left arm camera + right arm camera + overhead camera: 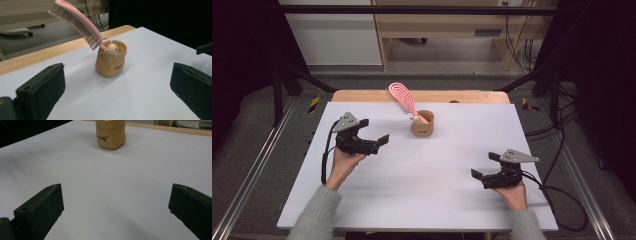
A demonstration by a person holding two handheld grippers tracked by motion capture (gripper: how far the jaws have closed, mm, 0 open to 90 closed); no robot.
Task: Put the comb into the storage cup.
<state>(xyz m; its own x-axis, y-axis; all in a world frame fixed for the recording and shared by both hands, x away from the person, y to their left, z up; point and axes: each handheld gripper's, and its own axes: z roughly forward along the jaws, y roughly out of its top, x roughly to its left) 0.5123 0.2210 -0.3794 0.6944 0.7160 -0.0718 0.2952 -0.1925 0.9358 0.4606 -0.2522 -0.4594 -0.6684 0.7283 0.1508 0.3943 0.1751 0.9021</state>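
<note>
A pink plastic hairbrush (402, 97) is leaning out of a small tan fabric pouch (423, 124) standing toward the white desk's (422, 190) far edge, while the left tool (374, 134) and right tool (484, 166) are resting on it, jaws spread wide and empty.

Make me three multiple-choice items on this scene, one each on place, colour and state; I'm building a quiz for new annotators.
1. Where does the brush sit?
A. flat on the table
B. standing in the tan cup
C. in a gripper

2. What colour is the brush?
A. pink
B. blue
C. green

3. How are the left gripper and right gripper?
A. both shut
B. left shut on the cup
C. both open, holding nothing

Answers: B, its handle goes into the cup; A, pink in the high view; C, the jaws stand wide apart over bare table.
</note>
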